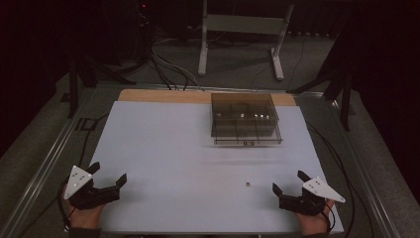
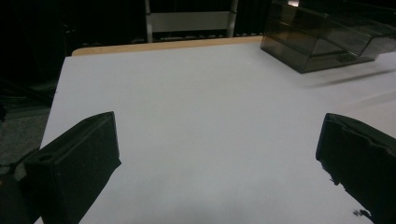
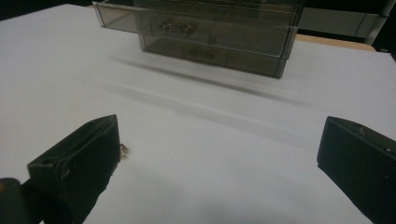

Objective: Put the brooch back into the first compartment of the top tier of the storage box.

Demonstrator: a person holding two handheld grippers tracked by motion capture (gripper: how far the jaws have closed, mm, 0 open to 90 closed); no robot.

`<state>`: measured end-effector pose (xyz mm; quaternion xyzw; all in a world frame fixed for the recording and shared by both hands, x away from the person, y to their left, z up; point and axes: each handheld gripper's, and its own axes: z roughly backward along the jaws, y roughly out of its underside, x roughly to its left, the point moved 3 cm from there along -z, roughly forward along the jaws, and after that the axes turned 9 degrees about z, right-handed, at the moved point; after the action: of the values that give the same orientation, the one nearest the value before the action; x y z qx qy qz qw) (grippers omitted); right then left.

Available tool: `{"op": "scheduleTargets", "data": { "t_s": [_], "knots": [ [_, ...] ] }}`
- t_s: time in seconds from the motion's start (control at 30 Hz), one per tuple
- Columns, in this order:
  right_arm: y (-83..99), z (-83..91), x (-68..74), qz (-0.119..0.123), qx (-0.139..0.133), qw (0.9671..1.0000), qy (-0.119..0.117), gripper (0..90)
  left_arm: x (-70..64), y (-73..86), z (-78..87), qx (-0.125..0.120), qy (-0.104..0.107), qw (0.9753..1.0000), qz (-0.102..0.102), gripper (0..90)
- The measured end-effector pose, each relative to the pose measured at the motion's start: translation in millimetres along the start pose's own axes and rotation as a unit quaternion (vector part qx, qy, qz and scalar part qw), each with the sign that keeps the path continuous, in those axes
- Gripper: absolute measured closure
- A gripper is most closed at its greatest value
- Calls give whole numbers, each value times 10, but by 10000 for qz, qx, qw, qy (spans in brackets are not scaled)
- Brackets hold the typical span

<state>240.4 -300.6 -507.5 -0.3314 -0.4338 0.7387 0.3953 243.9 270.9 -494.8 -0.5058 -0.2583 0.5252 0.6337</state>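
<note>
Left gripper point(image 1: 108, 172): near-left corner of the white table surface point(image 1: 163, 148), held in a hand point(image 1: 85, 214) entering from the bottom edge; jaws spread wide, nothing between them; grey three-cornered plate point(image 1: 77, 179) on top.
Left gripper, own view point(image 2: 219, 154): two black jaws far apart, bare white surface between; smoky box point(image 2: 322, 39) far ahead to the upper right.
Small object point(image 1: 247, 184): tiny pale piece lying loose on the white surface, toward the near-right; well apart from the left gripper, near the right gripper, just off its inner jaw on the left side; kind not determinable at this size.
Small object, right gripper view point(image 3: 124, 150): brownish speck just beside the left jaw's tip, outside the gap; touching or not, cannot tell.
Drawer box point(image 1: 245, 118): smoky transparent organiser with compartments, right of centre toward the far edge; lowest drawer point(image 1: 247, 141) pulled partly out toward the person; small bright specks inside, unidentifiable.
Right gripper point(image 1: 291, 184): near-right corner, held in a hand point(image 1: 314, 224); jaws spread wide, gripping nothing.
Right gripper, own view point(image 3: 219, 149): jaws far apart, facing the drawer box point(image 3: 205, 32).
</note>
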Motion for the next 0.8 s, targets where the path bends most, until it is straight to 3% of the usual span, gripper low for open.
{"op": "scheduleTargets", "data": {
  "t_s": [0.4,0.8],
  "knots": [
    [37,1,-70,-100,5,9998,182,0,-83,-54,-29,46,60,9999,-68,2],
    [34,-10,-46,-45,33,9998,201,0,-295,-254,-211,273,502,9976,-380,2]
  ]
}}
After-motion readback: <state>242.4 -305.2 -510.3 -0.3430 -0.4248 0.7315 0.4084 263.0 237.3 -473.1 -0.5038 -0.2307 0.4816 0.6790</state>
